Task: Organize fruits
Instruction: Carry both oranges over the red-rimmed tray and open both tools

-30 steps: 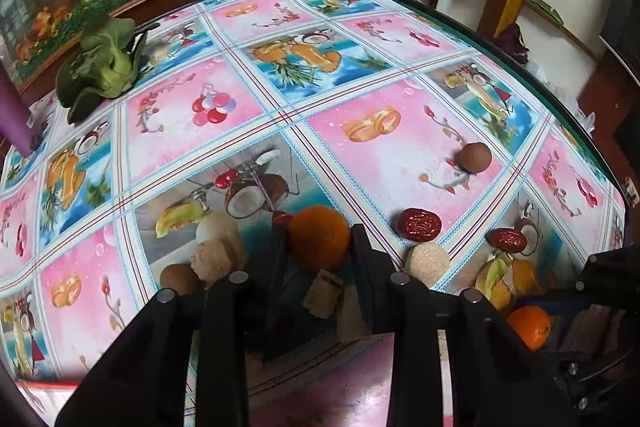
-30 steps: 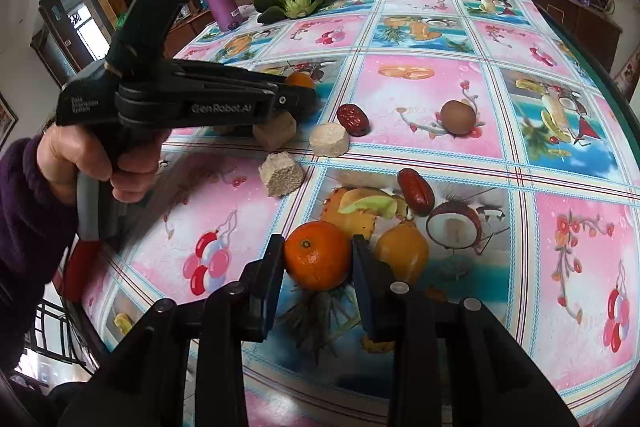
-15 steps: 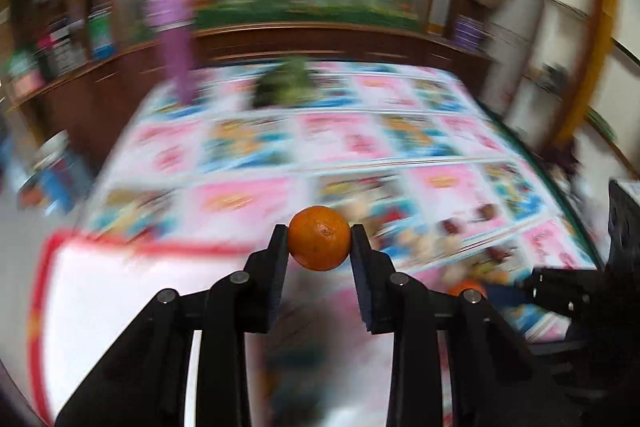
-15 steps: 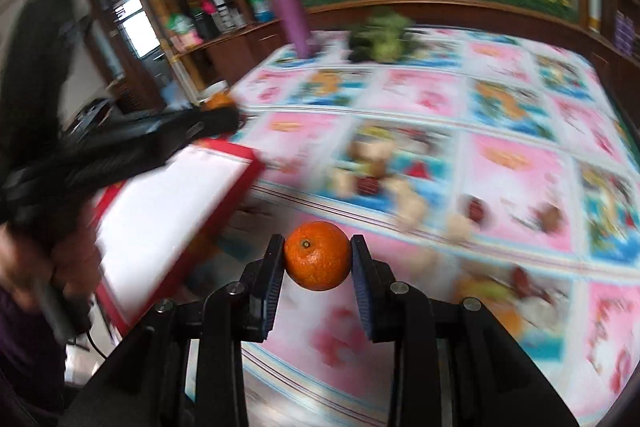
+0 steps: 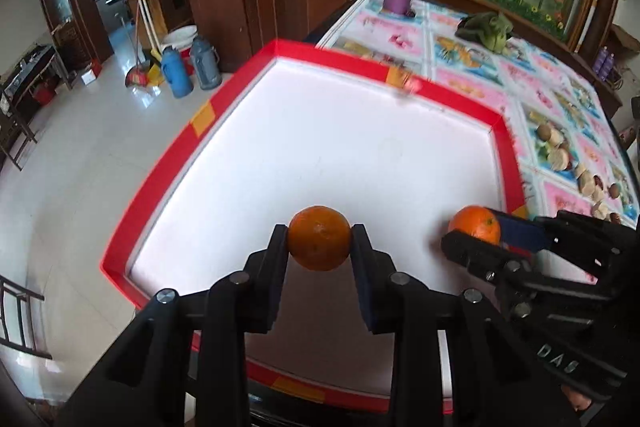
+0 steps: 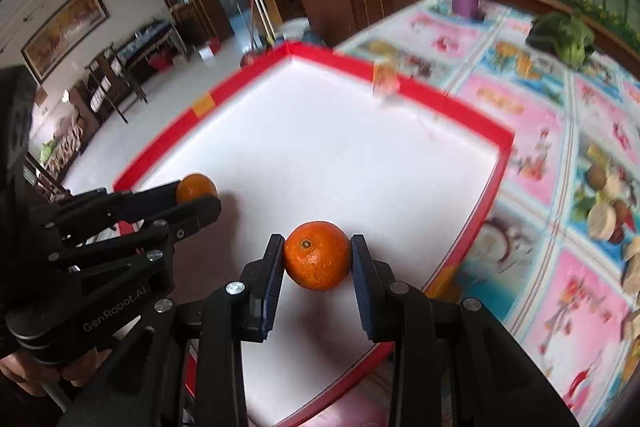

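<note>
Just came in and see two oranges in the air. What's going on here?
A person is sorting fruit with tongs in each hand. The left tongs grip one orange, the right tongs another orange, both held over the red-rimmed white tray, which looks empty. Other fruits remain on the tablecloth.

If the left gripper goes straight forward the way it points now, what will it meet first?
Probably the white floor of the red-rimmed tray: the left gripper, shut on an orange, points down into it. Depth is uncertain.
</note>
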Available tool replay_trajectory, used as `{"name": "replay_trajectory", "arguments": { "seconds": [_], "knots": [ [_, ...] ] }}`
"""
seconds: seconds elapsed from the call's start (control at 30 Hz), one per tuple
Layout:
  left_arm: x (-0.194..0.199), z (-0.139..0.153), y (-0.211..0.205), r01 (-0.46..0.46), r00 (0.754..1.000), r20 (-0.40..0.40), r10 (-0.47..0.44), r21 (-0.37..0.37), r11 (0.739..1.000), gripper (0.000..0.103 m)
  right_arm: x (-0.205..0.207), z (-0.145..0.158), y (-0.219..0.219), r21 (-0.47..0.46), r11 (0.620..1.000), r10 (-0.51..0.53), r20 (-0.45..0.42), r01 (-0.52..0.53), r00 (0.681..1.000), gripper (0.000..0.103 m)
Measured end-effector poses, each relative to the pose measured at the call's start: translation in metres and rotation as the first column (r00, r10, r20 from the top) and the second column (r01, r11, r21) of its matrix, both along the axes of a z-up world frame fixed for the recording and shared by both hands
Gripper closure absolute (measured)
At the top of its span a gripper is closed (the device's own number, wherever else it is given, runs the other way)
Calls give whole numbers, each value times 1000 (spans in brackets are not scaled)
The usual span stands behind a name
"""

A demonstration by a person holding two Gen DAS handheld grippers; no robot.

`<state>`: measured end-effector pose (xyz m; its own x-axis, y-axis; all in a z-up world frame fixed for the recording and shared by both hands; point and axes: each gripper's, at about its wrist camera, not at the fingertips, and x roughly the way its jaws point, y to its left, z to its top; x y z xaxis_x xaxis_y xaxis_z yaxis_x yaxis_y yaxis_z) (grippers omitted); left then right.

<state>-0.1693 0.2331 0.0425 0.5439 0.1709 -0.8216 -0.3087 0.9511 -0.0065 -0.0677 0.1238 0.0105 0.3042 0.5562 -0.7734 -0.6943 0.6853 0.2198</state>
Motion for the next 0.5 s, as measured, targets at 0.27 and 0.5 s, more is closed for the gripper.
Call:
{"name": "replay_trajectory", "arguments": {
  "seconds": [0.27, 0.5],
  "knots": [
    [-2, 6, -11, -30, 1000, 2, 29, 61, 998, 40, -5, 8, -16, -29, 999, -15, 12, 15, 1000, 64],
    [1, 45, -61, 44, 993, 106, -58, 127, 991, 17, -13, 48, -93, 55, 987, -157, 192, 149, 969, 56]
  ]
}}
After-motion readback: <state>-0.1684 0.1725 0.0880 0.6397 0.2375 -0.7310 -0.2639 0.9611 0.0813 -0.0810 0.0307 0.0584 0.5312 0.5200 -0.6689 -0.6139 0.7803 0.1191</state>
